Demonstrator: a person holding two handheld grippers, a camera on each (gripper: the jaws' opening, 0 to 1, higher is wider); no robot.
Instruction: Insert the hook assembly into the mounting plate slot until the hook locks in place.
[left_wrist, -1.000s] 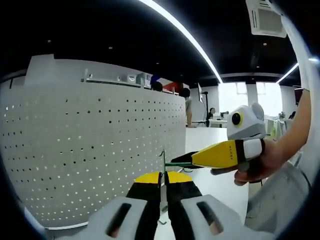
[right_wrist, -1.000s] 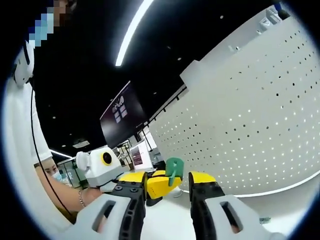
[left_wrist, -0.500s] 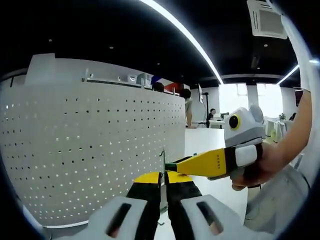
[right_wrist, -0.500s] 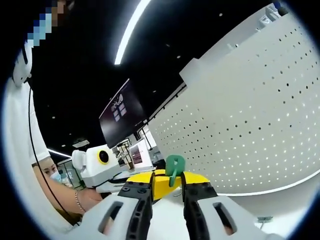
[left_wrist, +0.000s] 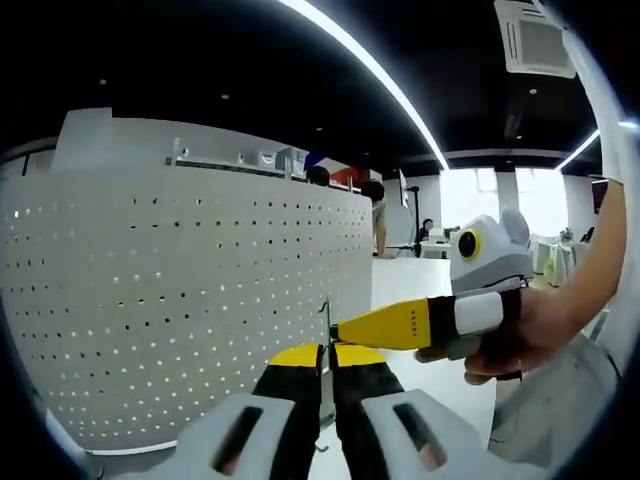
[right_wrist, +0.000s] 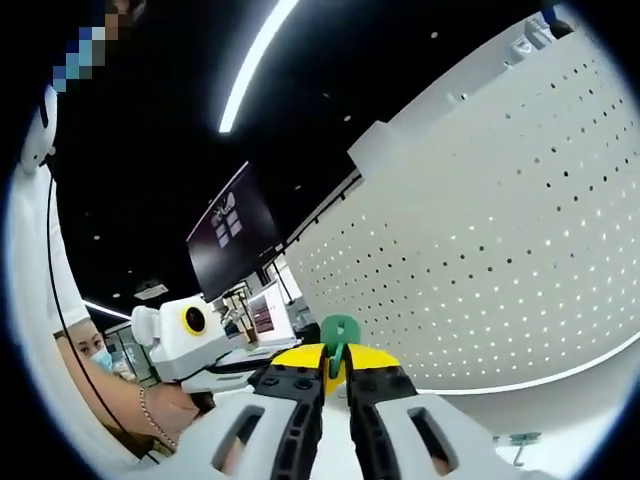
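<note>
Behind both tools curves a white perforated metal wall panel (left_wrist: 190, 300) under a dark office ceiling, and no container is in sight. At the left gripper (left_wrist: 326, 360) the jaws are nearly closed on a thin upright metal mounting plate (left_wrist: 325, 330), seen edge-on; the right gripper (right_wrist: 335, 362) has its jaws pinched narrow on a green plastic hook (right_wrist: 338, 335), beside the plate. With the plate's slot too thin to make out, the likely failure is misalignment: the hook could jam or twist in either grip.
</note>
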